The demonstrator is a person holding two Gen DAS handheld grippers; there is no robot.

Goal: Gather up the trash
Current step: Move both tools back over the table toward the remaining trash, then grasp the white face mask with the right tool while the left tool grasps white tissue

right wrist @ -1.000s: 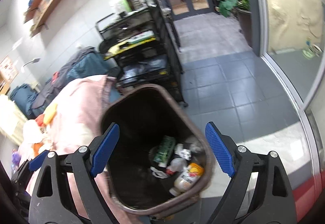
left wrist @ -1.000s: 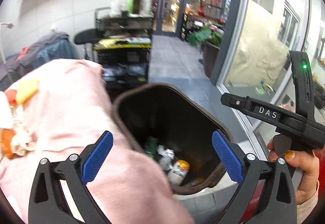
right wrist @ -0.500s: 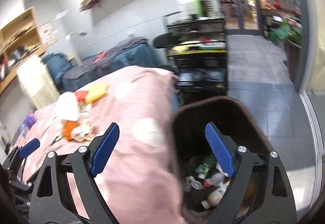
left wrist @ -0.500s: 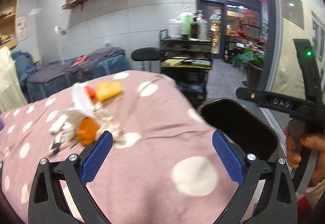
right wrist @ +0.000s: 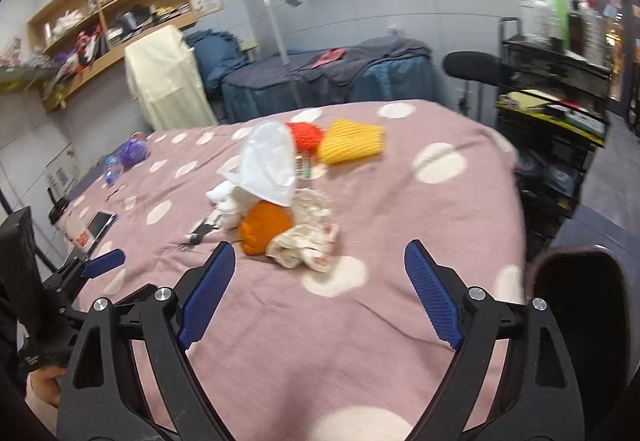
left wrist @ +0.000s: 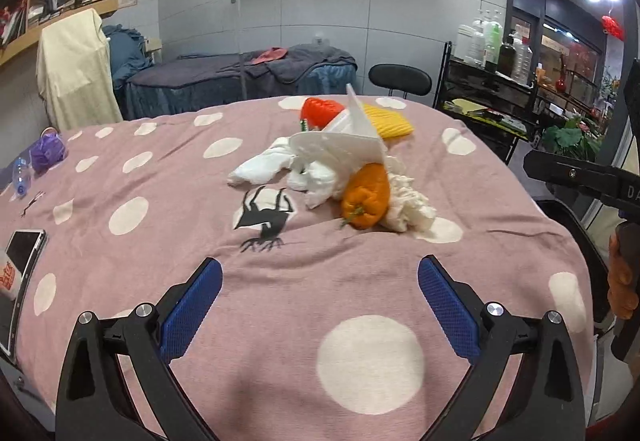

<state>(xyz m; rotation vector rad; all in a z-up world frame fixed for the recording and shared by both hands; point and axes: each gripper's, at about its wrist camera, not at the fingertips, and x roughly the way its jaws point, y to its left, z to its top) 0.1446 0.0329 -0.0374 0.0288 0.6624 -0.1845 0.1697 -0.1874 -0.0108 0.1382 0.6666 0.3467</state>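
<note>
A table is covered by a pink dotted cloth (left wrist: 248, 321), and it fills most of both views. At its right edge a dark bin (right wrist: 580, 321) is seen, standing just beside the table; its inside is not shown, so what has already been collected cannot be told.

Near the middle of the cloth a pile of trash is left lying, well apart from the bin. The largest piece is a folded white paper (left wrist: 344, 145), propped over crumpled white tissue (left wrist: 264, 167). An orange pepper (left wrist: 366, 197) is tucked under the paper's edge, touching a wad of printed wrapper (right wrist: 308, 237) on its right. Behind these a yellow foam net (left wrist: 390, 123) and a red foam net (left wrist: 320, 111) are set side by side. A small purple bundle (left wrist: 48, 153) and a clear bottle (left wrist: 20, 175) are seen at the far left edge, and a phone (left wrist: 22, 253) near the left corner.

The left gripper (left wrist: 318, 315) is held over the near cloth with its jaws spread wide and nothing between them. The right gripper (right wrist: 318, 295) is likewise spread and empty, aimed at the pile, with the pepper and wrapper just beyond its tips.

The task is judged to be part-way at best: nothing is being carried, and the whole central pile is yet to be picked up and dropped in the bin.
</note>
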